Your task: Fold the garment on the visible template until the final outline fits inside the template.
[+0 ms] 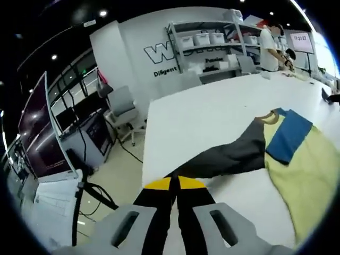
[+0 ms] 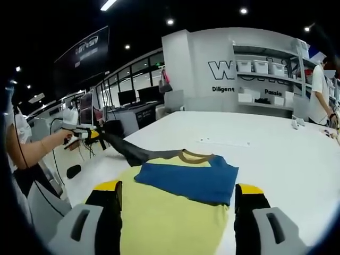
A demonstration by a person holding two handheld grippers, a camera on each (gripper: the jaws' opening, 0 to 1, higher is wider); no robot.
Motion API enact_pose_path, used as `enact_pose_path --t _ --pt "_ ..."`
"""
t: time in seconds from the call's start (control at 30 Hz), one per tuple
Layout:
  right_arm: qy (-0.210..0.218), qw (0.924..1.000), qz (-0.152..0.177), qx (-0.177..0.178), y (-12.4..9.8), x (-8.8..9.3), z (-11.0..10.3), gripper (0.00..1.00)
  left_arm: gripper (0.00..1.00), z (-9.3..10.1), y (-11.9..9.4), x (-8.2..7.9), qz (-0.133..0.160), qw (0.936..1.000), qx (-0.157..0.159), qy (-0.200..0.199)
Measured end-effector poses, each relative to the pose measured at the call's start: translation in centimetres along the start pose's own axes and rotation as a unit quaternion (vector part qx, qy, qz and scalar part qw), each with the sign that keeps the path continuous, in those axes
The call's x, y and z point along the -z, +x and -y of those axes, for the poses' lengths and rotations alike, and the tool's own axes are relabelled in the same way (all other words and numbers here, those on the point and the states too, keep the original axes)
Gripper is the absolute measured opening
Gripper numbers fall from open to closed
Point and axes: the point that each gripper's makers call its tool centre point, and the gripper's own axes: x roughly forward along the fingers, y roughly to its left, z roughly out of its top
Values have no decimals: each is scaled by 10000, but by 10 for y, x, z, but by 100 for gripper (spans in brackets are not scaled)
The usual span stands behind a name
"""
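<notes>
"Diligent" on the white wall (image 2: 197,64)

A yellow shirt (image 2: 170,212) lies flat on the white bench (image 2: 265,149), tan collar away from us. One blue sleeve (image 2: 186,179) is folded across its chest; the dark grey sleeve (image 1: 228,156) stretches out sideways, lifted off the bench.

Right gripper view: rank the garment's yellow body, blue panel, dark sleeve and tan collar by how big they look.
1. Yellow body, though its nearness to the camera inflates it.
2. Blue panel.
3. Dark sleeve, pulled out by the left gripper.
4. Tan collar, clearly smallest.
</notes>
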Motion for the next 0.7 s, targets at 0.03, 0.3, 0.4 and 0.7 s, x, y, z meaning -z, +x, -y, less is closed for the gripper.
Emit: enact_pose_path --t 0.03,0.3,0.4,0.7 --pt "5 10000 -37 1 -1 1 0 86 0 -1 -1 -2 41 10000 -13 58" --pt "-60 9997 -247 -13 -11 7 -3 93 0 -7 -4 -11 207 9995 223 49" --pt "-109 9993 -344 -19 -14 9 -5 95 0 -17 -7 -15 232 9995 177 74" --pt "-160 9991 -400 -47 -16 11 -9 96 0 -19 -10 -24 263 9992 208 218"
